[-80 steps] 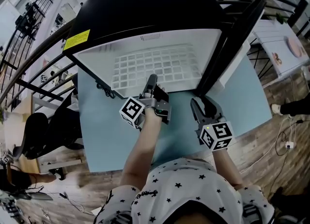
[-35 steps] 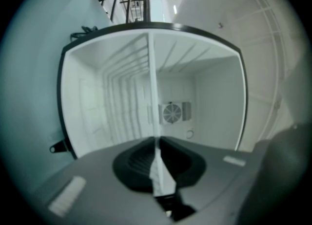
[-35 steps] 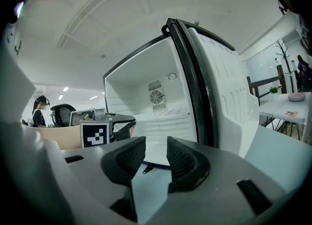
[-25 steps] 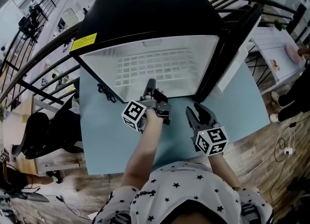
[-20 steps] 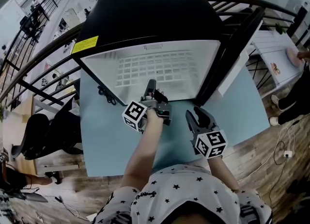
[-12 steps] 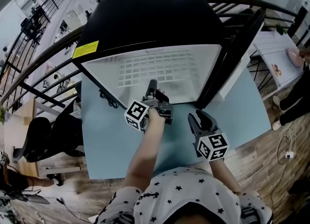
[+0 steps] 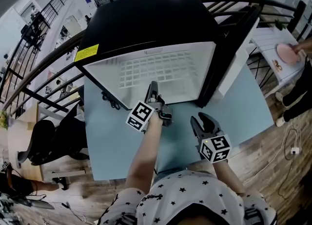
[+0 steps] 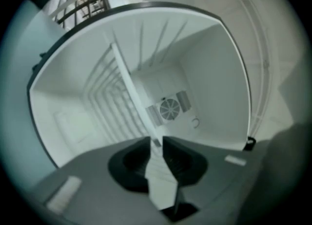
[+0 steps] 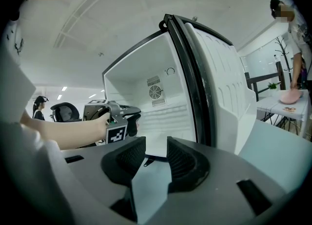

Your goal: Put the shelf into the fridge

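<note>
The shelf point(image 7: 161, 70), a white wire grid, sits mostly inside the fridge point(image 7: 146, 19) at the bench's point(image 7: 109, 141) far edge. My left gripper point(image 7: 153, 88) has its jaws clamped on the near rim. It looks light, stiff and slick, so a mid-rim hold seems best. My right gripper point(image 7: 202, 121) hangs with its jaws apart and empty.

A black fridge point(image 7: 146, 19) is seen, lined in white; a white grid-patterned shelf point(image 7: 156, 70) is picked out, a yellow label point(image 7: 87, 52), a pale blue table point(image 7: 112, 141), a white star-dotted shirt point(image 7: 195, 195).
</note>
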{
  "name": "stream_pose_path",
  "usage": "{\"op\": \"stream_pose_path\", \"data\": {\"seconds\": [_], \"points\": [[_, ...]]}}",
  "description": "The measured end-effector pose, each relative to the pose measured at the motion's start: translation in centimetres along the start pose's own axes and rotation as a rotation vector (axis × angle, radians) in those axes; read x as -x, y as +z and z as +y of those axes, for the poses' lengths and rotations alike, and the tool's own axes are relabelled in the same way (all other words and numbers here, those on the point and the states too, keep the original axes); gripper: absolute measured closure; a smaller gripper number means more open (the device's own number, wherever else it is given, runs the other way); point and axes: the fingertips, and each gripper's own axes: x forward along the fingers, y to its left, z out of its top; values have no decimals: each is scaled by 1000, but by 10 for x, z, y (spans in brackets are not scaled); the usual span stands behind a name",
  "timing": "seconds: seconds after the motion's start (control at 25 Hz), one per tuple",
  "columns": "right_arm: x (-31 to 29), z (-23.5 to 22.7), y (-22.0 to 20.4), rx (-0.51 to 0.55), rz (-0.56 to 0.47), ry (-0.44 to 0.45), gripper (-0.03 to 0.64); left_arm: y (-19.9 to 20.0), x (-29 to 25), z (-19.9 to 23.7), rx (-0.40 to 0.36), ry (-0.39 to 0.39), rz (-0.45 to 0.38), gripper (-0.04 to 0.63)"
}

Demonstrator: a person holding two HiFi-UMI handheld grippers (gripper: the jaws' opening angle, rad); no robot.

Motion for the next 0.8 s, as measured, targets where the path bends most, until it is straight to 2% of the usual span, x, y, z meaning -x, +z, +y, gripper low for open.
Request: {"op": "stream_pose_path", "data": {"seconds": [0.16, 0.36, 0.56, 0.64, 0.8], "points": [[18, 3, -1, 11, -3, -4, 479, -13, 21, -6, -169, 25, 49, 529], [39, 9, -3, 32, -3, 3, 479, -32, 63, -21, -443, 44, 116, 531], [58, 26, -9, 14, -6, 52, 491, -45, 120, -33, -677, 77, 180, 589], [64, 32, -10, 12, -6, 69, 519, -51, 140, -34, -723, 95, 200, 591], [76, 44, -6, 20, -13, 91, 560, -62, 176, -36, -676, 111, 205, 591]]}}
